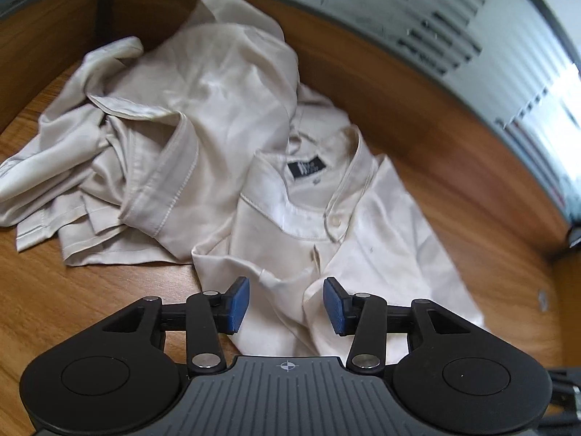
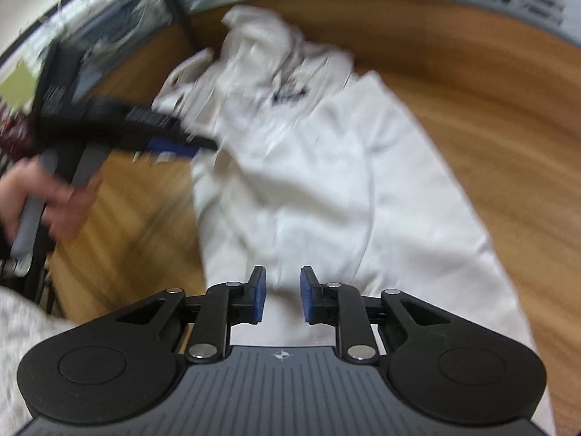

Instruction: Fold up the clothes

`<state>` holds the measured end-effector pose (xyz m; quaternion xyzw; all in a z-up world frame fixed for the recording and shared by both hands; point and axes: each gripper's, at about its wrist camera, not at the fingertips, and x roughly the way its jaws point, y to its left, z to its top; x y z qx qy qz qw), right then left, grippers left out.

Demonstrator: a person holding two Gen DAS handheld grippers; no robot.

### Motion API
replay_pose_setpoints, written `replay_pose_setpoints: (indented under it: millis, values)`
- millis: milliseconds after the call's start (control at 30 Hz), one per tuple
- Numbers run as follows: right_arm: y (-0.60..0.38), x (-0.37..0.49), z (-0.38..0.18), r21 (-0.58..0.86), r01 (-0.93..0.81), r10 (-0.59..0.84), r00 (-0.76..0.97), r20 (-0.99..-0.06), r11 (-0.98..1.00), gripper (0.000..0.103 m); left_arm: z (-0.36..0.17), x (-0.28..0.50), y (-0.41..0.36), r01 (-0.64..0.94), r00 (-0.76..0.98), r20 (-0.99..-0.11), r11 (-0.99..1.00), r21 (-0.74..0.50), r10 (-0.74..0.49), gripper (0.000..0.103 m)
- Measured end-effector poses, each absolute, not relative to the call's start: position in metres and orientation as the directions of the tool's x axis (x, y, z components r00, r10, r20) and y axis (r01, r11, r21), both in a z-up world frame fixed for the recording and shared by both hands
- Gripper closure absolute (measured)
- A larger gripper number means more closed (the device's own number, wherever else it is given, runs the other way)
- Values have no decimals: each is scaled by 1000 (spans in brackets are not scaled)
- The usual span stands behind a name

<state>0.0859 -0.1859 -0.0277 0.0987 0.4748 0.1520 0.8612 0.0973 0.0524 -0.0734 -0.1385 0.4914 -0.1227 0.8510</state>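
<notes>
A cream button-up shirt (image 1: 225,109) lies crumpled on the wooden table (image 1: 54,298), its collar with a dark label (image 1: 305,169) facing me. My left gripper (image 1: 287,305) is open and empty, just above the shirt's near edge. In the right wrist view the shirt (image 2: 326,181) is spread out and blurred. My right gripper (image 2: 283,296) is open and empty over the shirt's near part. The left gripper (image 2: 170,145) also shows there, held by a hand at the shirt's left edge.
The table (image 2: 490,116) has a raised wooden rim at the back (image 1: 417,116). A frosted glass partition (image 1: 454,18) stands behind it. A dark post (image 1: 105,3) stands at the far left. The person's hand (image 2: 54,200) is at the left.
</notes>
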Motion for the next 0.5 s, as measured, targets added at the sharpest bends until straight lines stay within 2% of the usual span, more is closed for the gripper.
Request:
replay_pose_setpoints:
  millis: [233, 500]
  values:
    - [-178, 119, -49, 287, -136, 315, 502, -805, 948, 78, -69, 90, 49, 102, 518, -771, 922, -373, -370, 57]
    - [-151, 106, -69, 272, -267, 357, 355, -864, 924, 77, -93, 111, 48, 52, 447, -799, 904, -425, -401, 57]
